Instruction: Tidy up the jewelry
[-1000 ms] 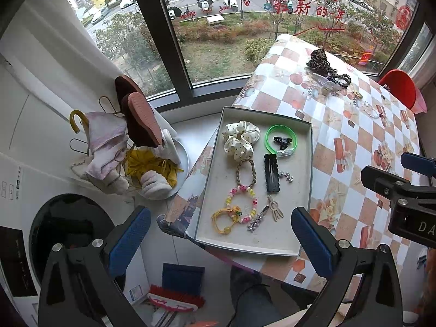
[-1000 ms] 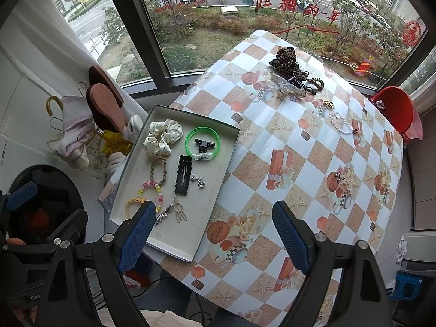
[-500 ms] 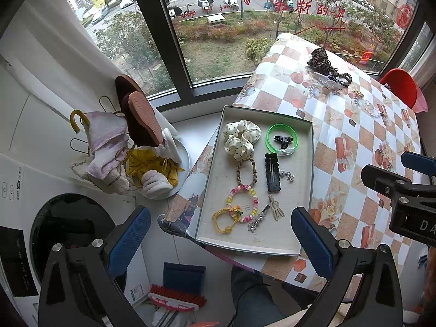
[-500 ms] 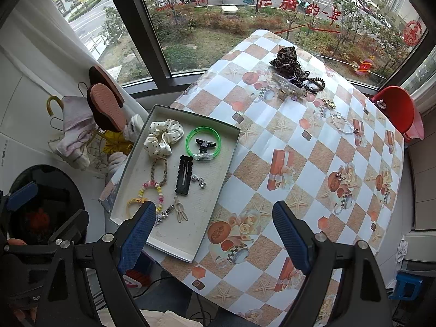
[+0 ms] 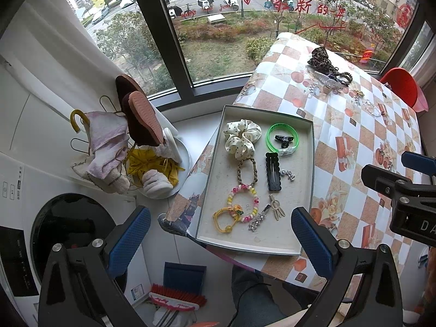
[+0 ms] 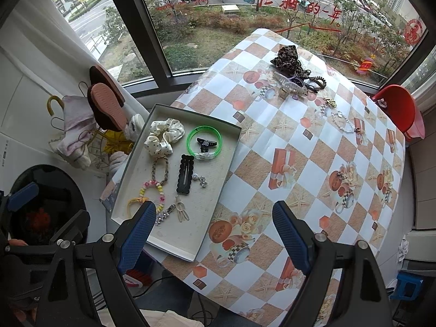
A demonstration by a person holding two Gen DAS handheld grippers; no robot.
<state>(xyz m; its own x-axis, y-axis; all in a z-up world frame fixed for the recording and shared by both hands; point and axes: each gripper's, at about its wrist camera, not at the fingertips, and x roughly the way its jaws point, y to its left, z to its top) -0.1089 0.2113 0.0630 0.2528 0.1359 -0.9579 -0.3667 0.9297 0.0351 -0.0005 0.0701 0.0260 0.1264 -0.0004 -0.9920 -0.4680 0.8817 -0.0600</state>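
Still loose, the pile of jewelry (image 6: 298, 77) lies far ahead of my right gripper (image 6: 214, 234), well beyond the tray (image 6: 218, 188). Both my grippers gape empty, and the left gripper (image 5: 220, 235) hangs farther off, over the tray's near end.

A washing machine (image 5: 35, 190) stands left of the table (image 5: 351, 141), with slippers (image 5: 141, 117), a pink cloth (image 5: 105, 141) and hangers (image 5: 77, 120) piled on top. A brush (image 5: 177, 298) lies on the floor below the table; a red chair (image 6: 397, 109) stands at the table's far right.
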